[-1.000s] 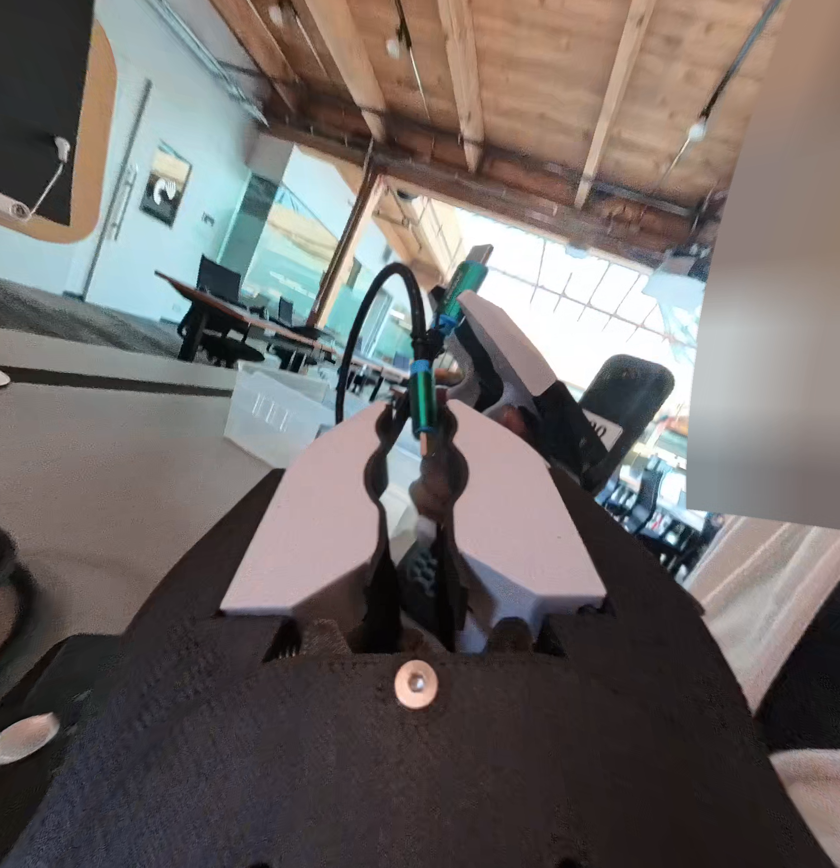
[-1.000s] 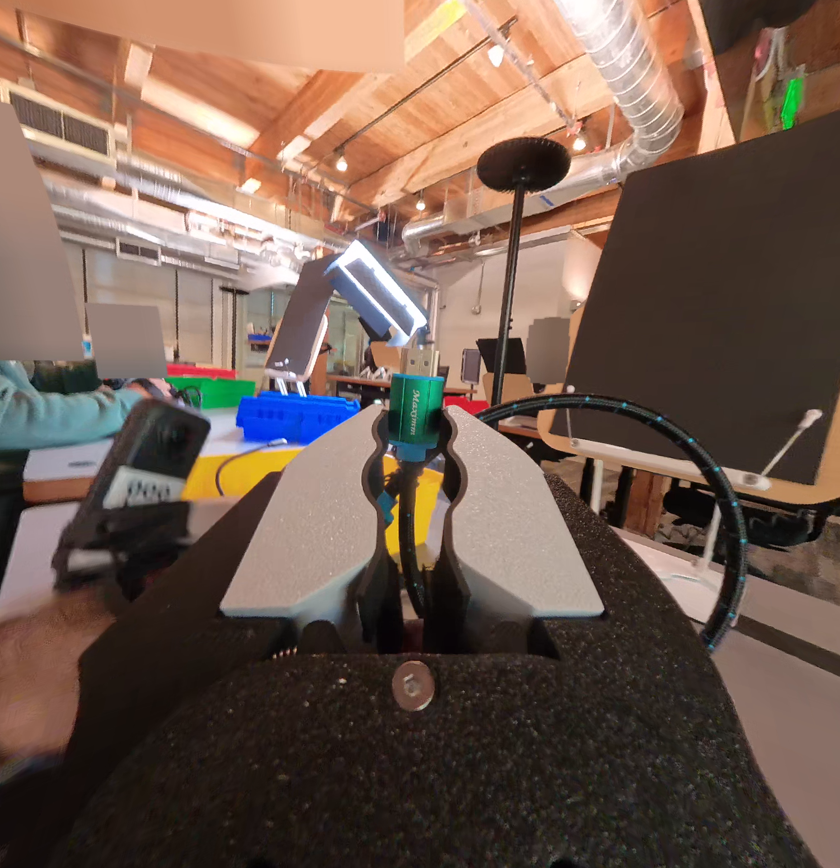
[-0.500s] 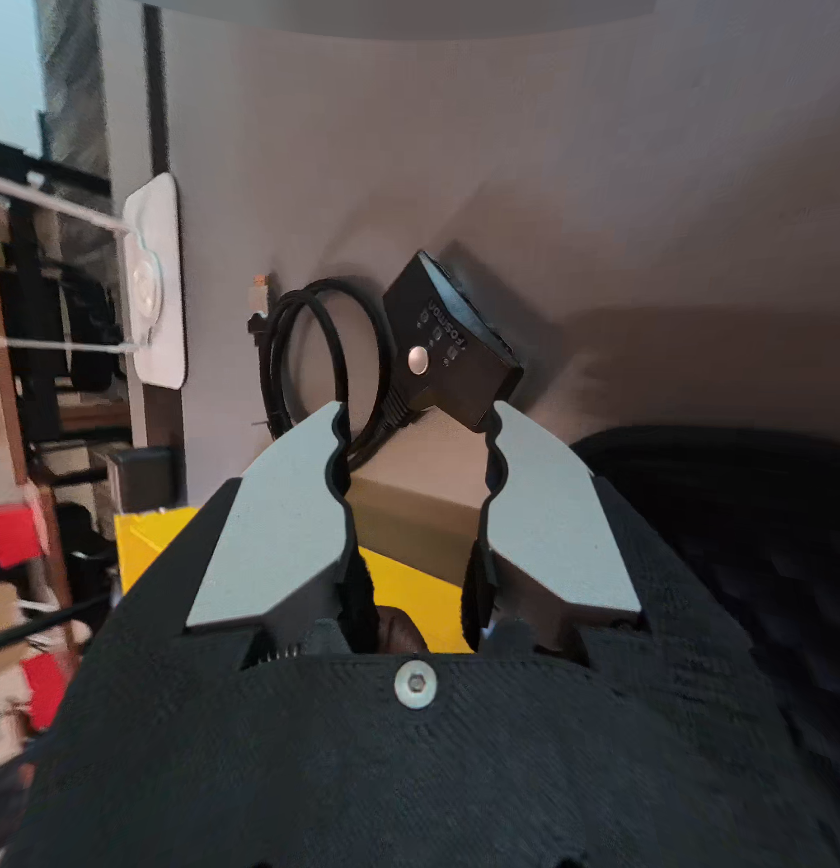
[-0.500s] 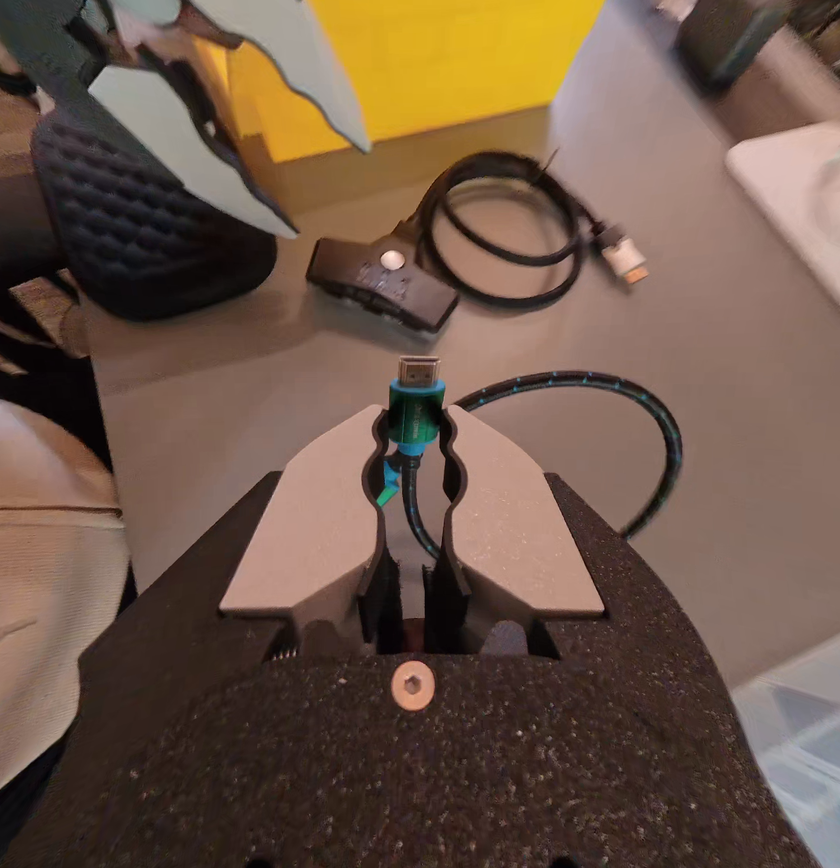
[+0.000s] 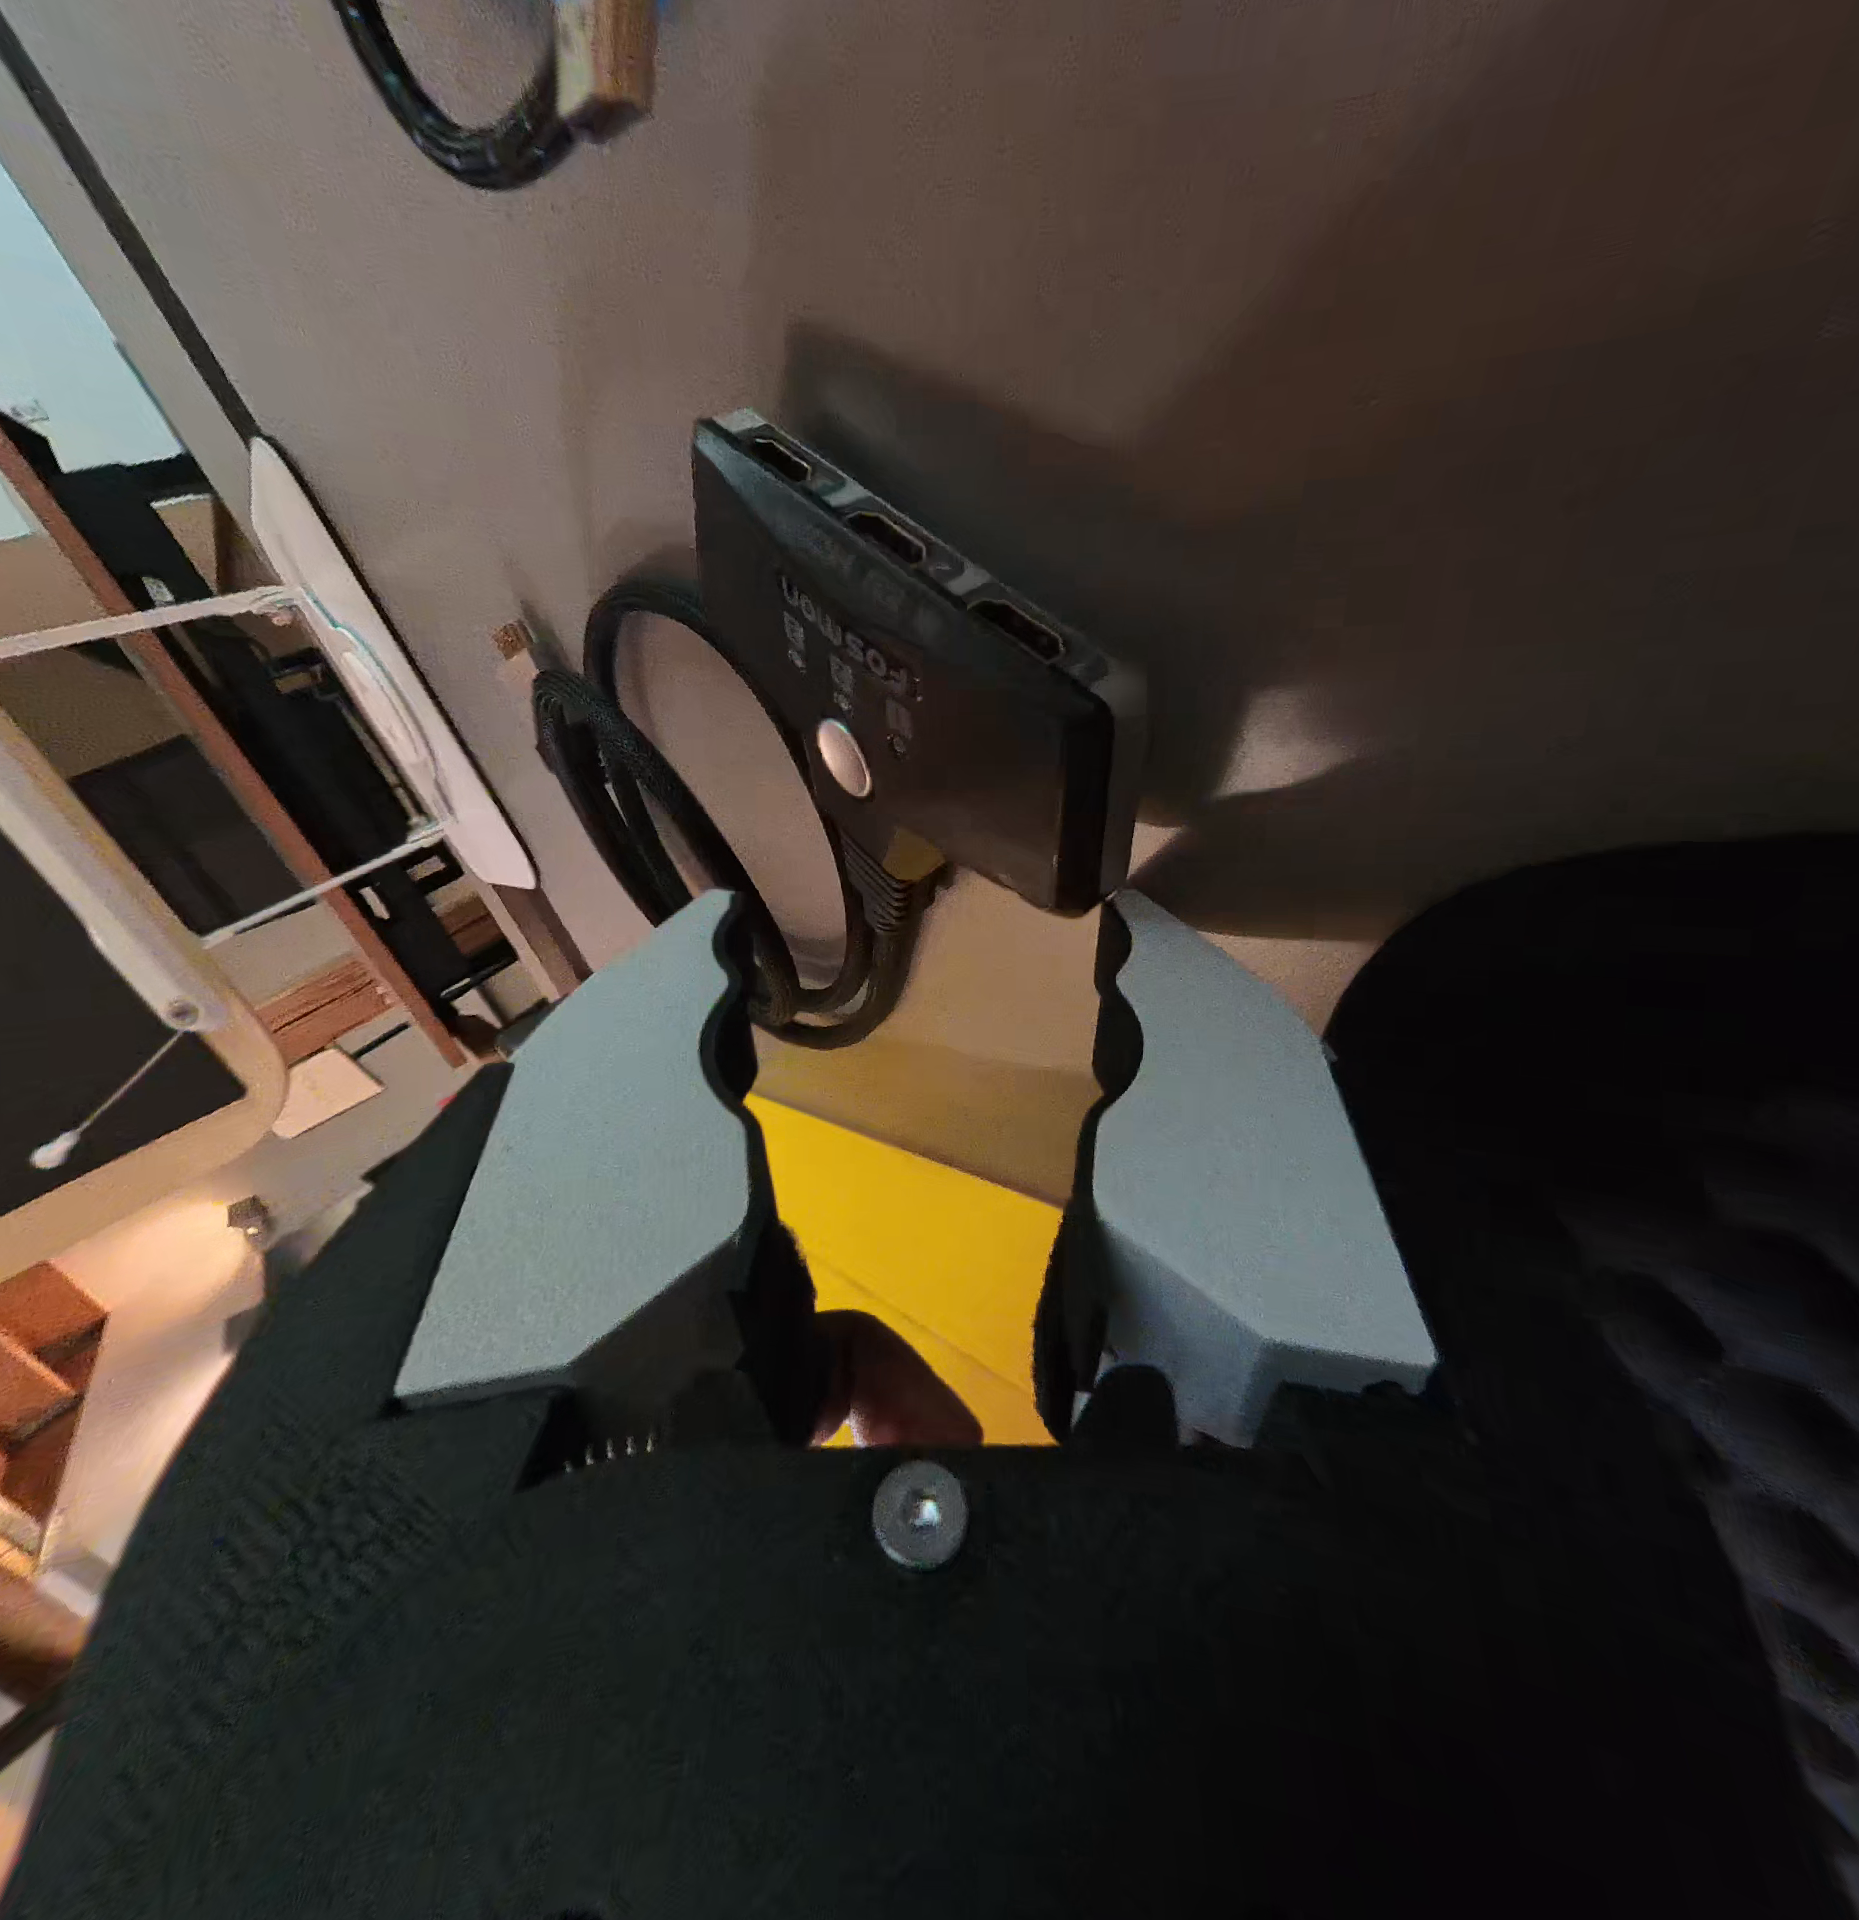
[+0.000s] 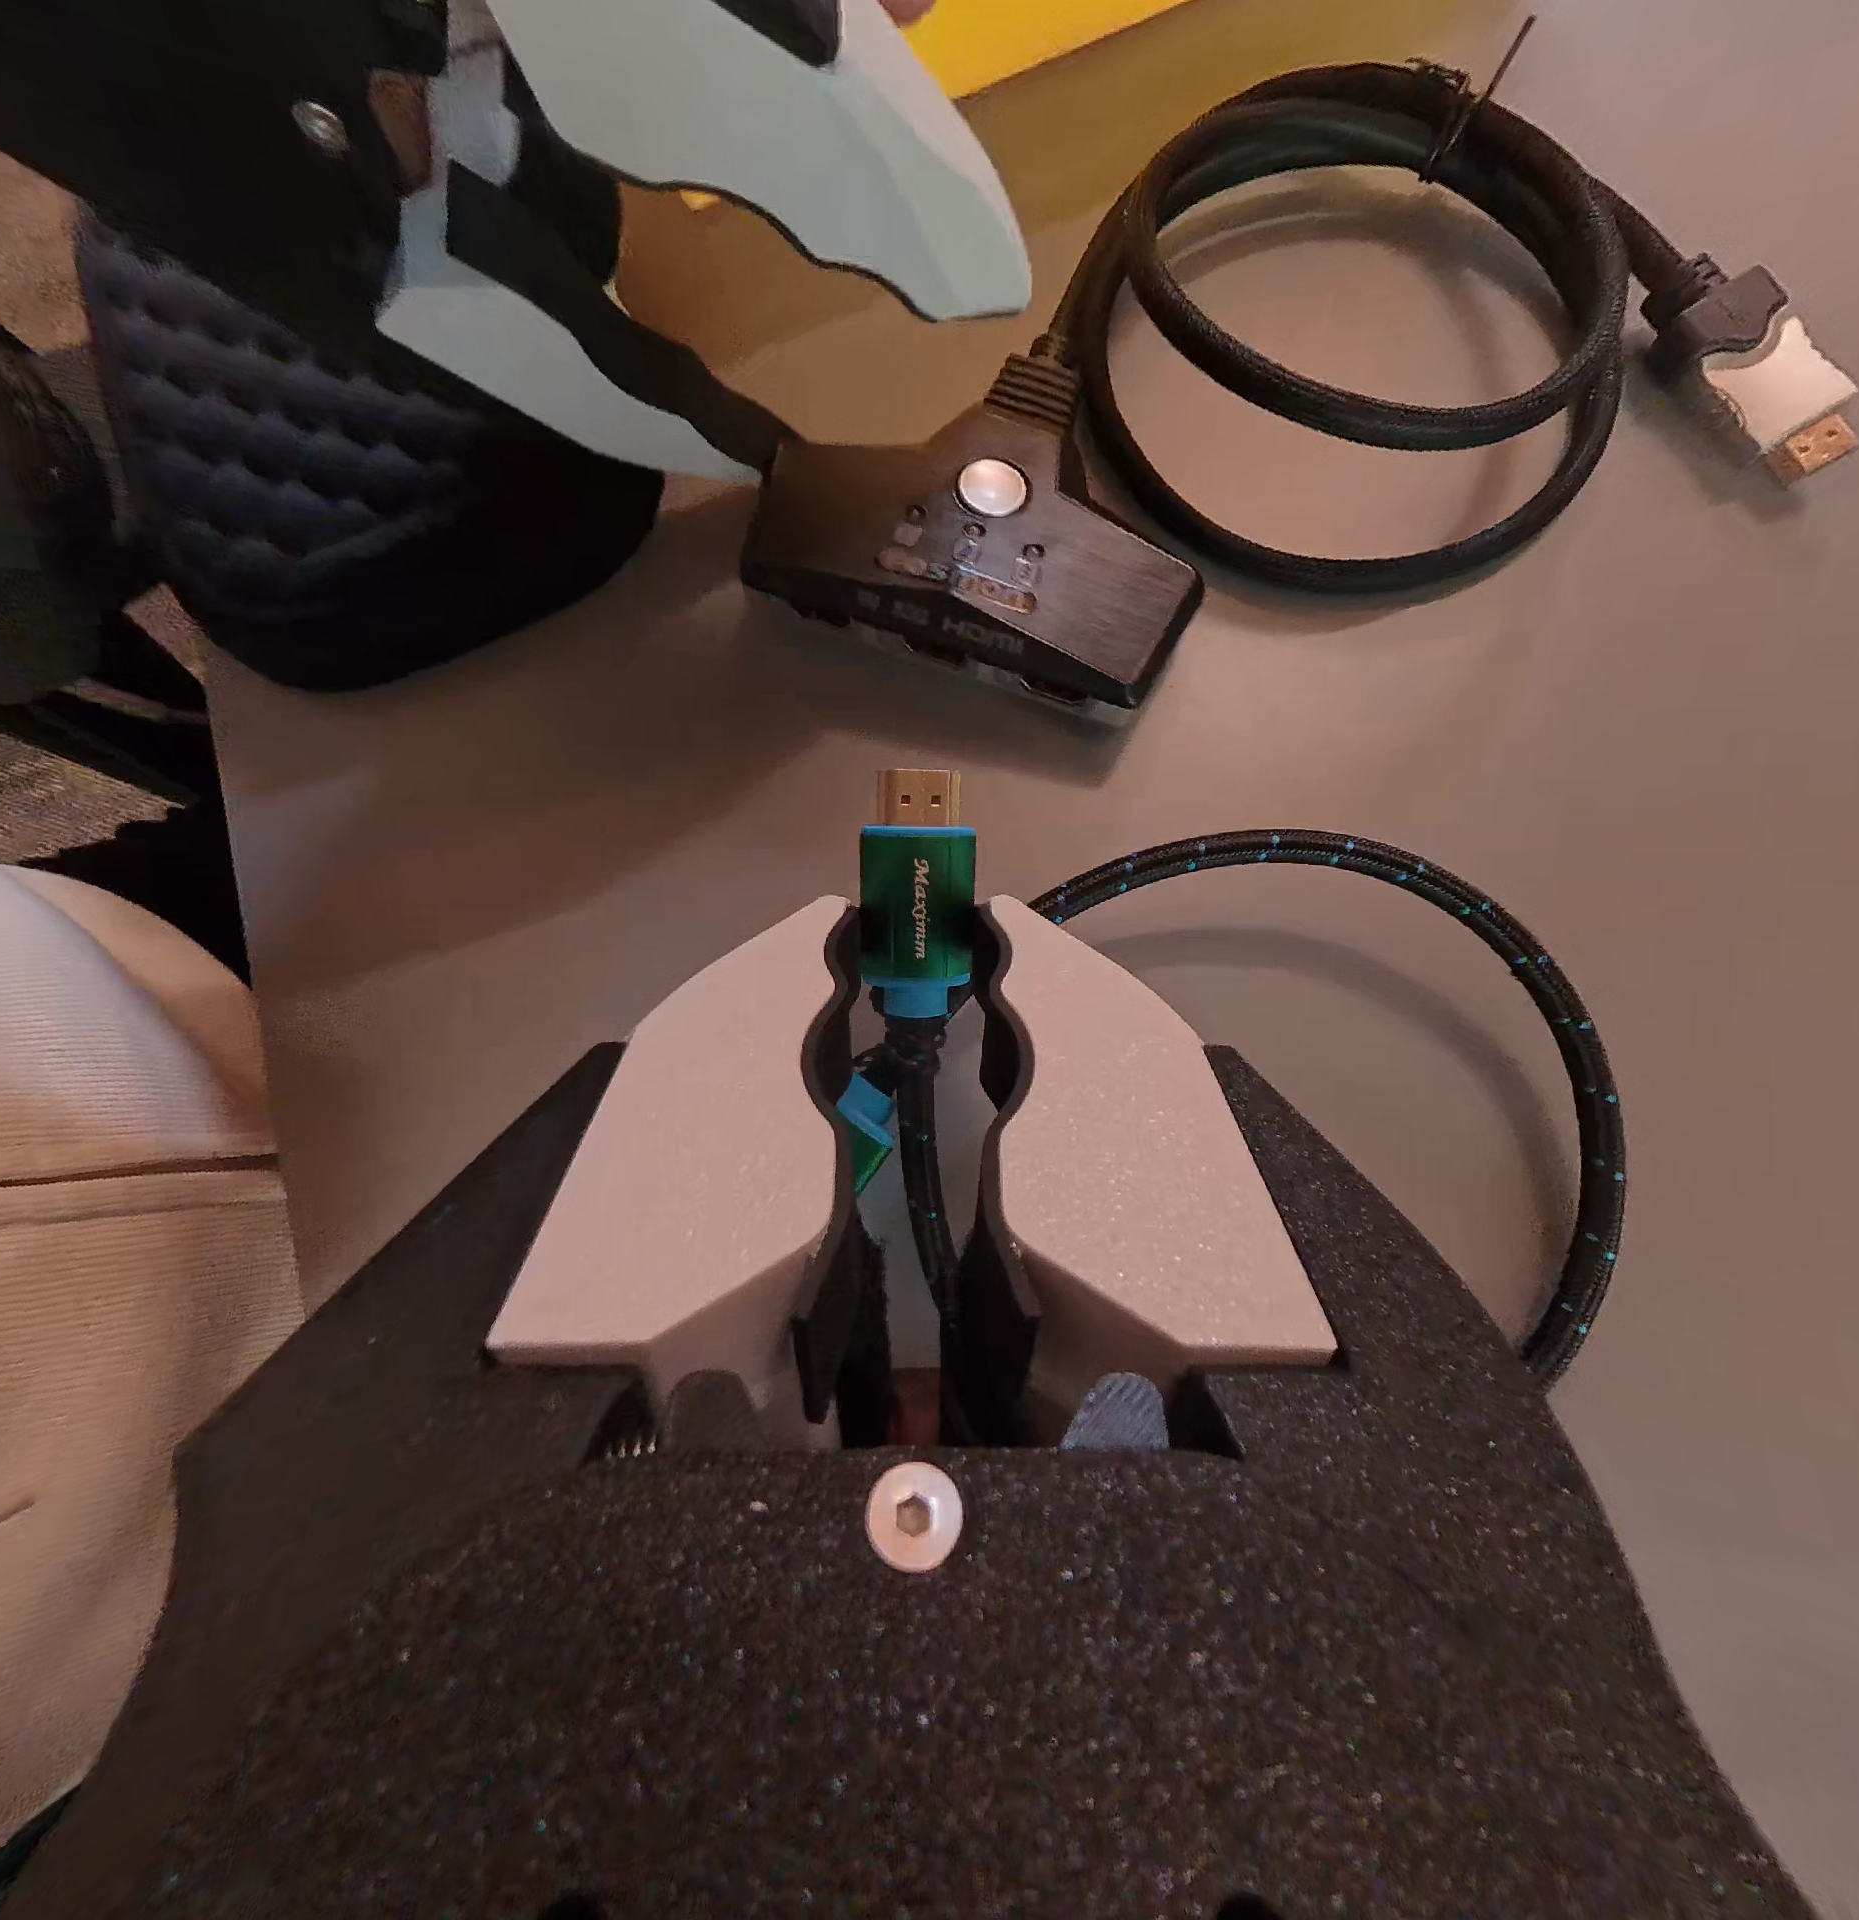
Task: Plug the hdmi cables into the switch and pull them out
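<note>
The black HDMI switch (image 6: 966, 582) lies flat on the grey table, its ports facing my right gripper. My right gripper (image 6: 914, 914) is shut on a green HDMI plug (image 6: 917, 904). The plug's gold tip points at the switch, a short gap away. Its braided cable (image 6: 1527, 987) loops to the right. My left gripper (image 5: 920, 914) is open and empty, its fingertips just behind the switch (image 5: 904, 675), the right one at the switch's corner. It also shows in the right wrist view (image 6: 852, 384). The switch's own black cable (image 6: 1351, 343) lies coiled, ending in a silver plug (image 6: 1777, 384).
A yellow object (image 5: 904, 1195) lies behind the switch, beside a dark quilted item (image 6: 281, 468). A person's beige clothing (image 6: 73, 1143) is at the table's left edge. A white and black board (image 5: 125, 987) stands beyond the table. A black cable loop (image 5: 457, 135) shows at the top.
One second ago both grippers were raised, the left shut on a green plug. The left has since opened and moved down close behind the switch. The right brought its plug nearer the ports.
</note>
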Tool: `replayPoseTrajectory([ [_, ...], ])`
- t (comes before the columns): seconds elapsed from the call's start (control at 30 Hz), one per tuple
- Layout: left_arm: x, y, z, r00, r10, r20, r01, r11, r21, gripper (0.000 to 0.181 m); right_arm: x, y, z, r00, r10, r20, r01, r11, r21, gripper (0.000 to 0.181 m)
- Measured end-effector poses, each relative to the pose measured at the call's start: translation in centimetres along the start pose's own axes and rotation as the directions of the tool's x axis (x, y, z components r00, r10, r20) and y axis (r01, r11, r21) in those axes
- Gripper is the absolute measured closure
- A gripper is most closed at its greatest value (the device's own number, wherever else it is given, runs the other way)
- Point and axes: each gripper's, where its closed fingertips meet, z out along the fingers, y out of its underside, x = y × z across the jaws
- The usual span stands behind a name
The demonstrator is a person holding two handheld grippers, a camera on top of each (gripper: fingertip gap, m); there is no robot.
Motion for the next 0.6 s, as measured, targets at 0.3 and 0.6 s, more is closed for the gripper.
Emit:
replayPoseTrajectory([
  [0.3,0.2,-2.4,-0.2,0.996,-0.086,-0.031,0.088,0.992,0.091,0.132,0.6,0.1,-1.5,0.998,0.057,-0.005,-0.056,0.992,0.113,0.160],
  [0.6,-7.3,-8.0,-9.6,0.917,-0.396,0.047,0.236,0.633,0.737,0.121,-1.7,-5.5,-9.8,0.784,0.143,0.604,-0.511,0.701,0.498,0.160],
])
